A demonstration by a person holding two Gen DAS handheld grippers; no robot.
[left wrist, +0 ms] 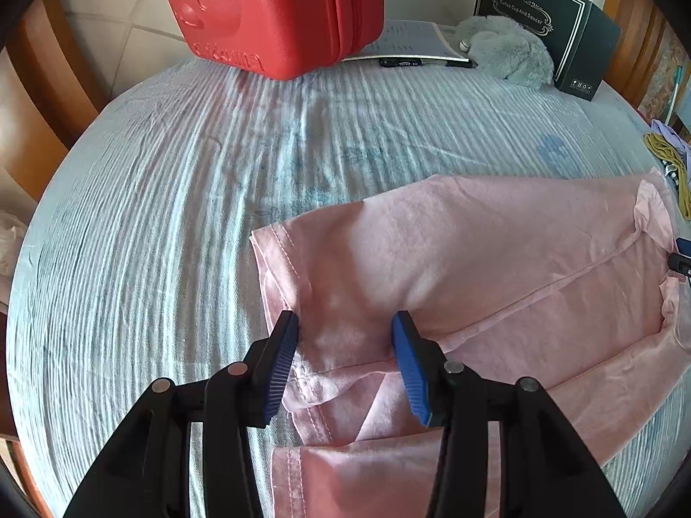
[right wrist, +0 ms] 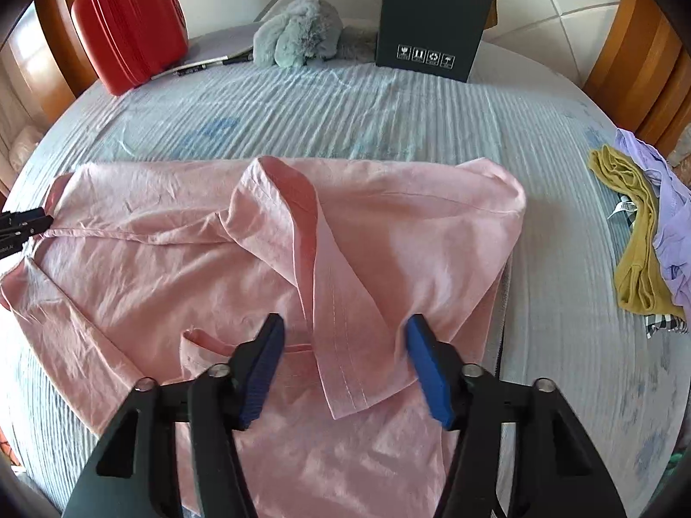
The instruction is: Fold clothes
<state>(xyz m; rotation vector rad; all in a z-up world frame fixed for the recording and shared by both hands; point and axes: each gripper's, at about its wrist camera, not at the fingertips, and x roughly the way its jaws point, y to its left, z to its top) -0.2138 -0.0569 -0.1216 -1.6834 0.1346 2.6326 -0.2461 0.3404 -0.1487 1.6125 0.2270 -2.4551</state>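
A pink shirt [left wrist: 453, 267] lies partly folded on the pale blue ribbed bedcover [left wrist: 172, 216]. In the left wrist view my left gripper [left wrist: 345, 323] stands open just above the shirt's hemmed left end, blue pads apart with nothing between them. In the right wrist view the same pink shirt [right wrist: 172, 250] spreads across the cover, a sleeve [right wrist: 341, 345] folded over its body. My right gripper [right wrist: 343, 326] is open, its fingers to either side of that sleeve's cuff. The tip of the left gripper [right wrist: 26, 224] shows at the shirt's far left edge.
A red hard case [left wrist: 276, 8], a grey plush toy [left wrist: 505, 47], a dark gift box [left wrist: 548, 21], papers and a pen [left wrist: 425, 62] sit along the back of the bed. A small pile of mustard and lilac clothes [right wrist: 648, 228] lies at the right edge. Wooden bed frame [right wrist: 639, 56] surrounds.
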